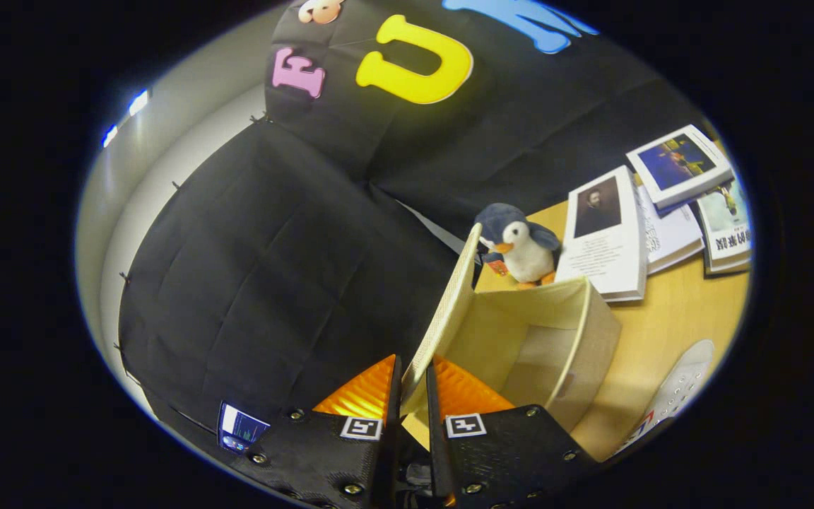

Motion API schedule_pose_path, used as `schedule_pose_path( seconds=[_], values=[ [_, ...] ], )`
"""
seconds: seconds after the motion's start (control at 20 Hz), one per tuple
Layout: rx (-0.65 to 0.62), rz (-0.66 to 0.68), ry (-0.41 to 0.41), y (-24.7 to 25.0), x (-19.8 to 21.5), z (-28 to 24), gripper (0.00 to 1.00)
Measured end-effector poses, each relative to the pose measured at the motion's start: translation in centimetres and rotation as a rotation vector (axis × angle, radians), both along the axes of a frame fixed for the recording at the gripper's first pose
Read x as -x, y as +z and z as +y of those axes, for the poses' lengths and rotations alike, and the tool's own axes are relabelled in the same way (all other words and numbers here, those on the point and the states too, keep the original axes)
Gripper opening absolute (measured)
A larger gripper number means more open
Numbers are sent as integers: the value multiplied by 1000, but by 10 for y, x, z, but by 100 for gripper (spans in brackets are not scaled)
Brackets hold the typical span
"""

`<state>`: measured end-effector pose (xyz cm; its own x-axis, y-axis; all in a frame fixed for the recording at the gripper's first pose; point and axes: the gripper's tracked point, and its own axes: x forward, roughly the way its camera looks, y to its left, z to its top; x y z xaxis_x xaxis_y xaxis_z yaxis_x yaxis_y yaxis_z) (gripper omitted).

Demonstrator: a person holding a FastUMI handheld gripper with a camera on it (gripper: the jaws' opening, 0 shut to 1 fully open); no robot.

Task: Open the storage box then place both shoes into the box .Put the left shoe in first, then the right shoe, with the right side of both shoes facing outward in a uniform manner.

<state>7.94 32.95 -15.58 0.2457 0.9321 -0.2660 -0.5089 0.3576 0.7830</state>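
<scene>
A beige fabric storage box (576, 346) stands on the wooden table, its inside bare. Its lid (449, 304) is swung up, standing almost on edge and tilted a little. My gripper (413, 392) is shut on the lid's near edge, one finger on each face of it. A white shoe (682, 389) lies on the table to the right of the box, partly cut off from sight.
A plush penguin (523, 244) sits just behind the box. Books (661, 212) lie in a loose row on the table (682, 311) beyond it. Black cloth walls close off the back and left. A small lit screen (241, 428) shows low on the left.
</scene>
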Motion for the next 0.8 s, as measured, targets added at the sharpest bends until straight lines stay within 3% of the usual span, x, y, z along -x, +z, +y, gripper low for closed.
schedule_pose_path(
  seconds=[0.4,0.75,0.8],
  values=[
    [-23,-86,91,37,13,101,18],
    [10,-76,89,26,19,171,19],
    [34,-87,83,20,17,180,26]
  ],
)
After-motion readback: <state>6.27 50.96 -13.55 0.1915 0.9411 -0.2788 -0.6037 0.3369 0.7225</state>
